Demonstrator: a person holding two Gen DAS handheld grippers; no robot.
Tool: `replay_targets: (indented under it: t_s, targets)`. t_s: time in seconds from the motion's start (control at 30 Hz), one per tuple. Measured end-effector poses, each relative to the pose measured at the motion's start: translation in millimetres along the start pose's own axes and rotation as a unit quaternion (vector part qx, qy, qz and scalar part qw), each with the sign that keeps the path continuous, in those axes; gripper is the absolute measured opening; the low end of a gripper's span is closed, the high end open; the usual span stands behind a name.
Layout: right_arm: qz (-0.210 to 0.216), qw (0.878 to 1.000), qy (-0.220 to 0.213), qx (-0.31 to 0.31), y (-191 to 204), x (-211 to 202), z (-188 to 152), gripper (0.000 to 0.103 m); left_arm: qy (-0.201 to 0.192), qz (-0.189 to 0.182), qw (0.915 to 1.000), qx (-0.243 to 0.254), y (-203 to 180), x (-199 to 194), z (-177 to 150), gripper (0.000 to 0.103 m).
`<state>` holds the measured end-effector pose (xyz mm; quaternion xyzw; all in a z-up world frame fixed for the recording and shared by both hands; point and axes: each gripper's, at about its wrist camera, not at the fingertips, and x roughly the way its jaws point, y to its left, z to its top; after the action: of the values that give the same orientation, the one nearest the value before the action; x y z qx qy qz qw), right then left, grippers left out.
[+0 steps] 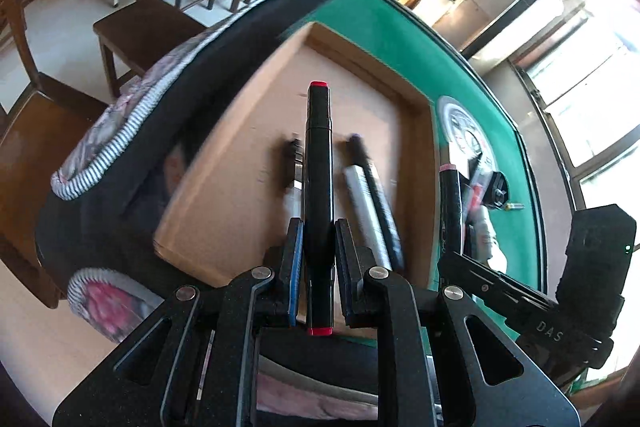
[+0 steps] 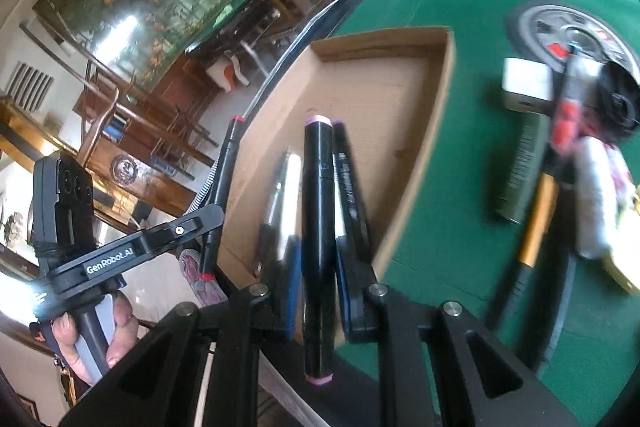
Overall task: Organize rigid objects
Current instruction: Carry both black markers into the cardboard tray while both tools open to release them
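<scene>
The green tabletop (image 1: 380,27) carries a shallow cardboard box (image 1: 416,107) near its edge, and a loose pile of things lies well apart to the right: a white block (image 2: 526,83), a dark comb (image 2: 520,167) and a few blurred items that cannot be named.

Inside the box, 2 or 3 pens (image 1: 372,203) already lie side by side, their long axes running roughly front to back, away from both cameras. Blur makes the exact count uncertain.

The left tongs (image 1: 318,239) are pressed onto a black marker with red caps (image 1: 318,187), gripping it near its lower half. This marker points straight ahead along the fingers, and in the left wrist view it hangs over the box floor, roughly parallel to the pens below. In the right wrist view it appears at the box's near left wall.

The right tongs (image 2: 318,267) pinch a black marker with pink caps (image 2: 318,227) in the same way, its axis also running along the fingers and lined up with the pens in the box.

The move probably turns on this alignment: both markers already lie parallel to the row in the box, so each likely only needs lowering into a free strip. The left marker looks nearer the bare left part of the floor; the right marker sits right over the laid pens and may need shifting sideways first.
</scene>
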<state>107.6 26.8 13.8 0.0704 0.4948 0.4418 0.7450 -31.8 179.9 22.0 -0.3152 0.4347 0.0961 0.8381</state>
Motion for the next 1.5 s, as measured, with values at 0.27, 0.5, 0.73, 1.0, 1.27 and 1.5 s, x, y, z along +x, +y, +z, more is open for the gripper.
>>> replay_targets:
  t_s: [0.27,0.5,0.73,1.0,1.27,1.5]
  targets:
    - [-0.016,1.000,0.023,-0.013,14,40,17,0.015,0.025,0.026,0.9994,0.000,25,29,17,0.015]
    - [-0.037,0.998,0.039,-0.022,21,60,20,0.015,0.043,0.067,0.9964,0.030,21,44,16,0.015]
    - [-0.067,0.995,0.056,-0.037,24,71,12,0.015,0.049,0.088,0.9939,0.046,17,47,12,0.015]
    - [-0.096,0.992,0.053,-0.056,34,72,9,0.016,0.048,0.105,0.9915,0.061,15,50,12,0.016]
    - [-0.042,0.998,0.024,-0.045,32,37,6,0.016,0.047,0.106,0.9925,0.037,17,31,8,0.024]
    - [0.017,0.999,-0.031,-0.033,5,-39,-31,0.044,-0.002,0.097,0.9933,0.064,-29,-2,-27,0.041]
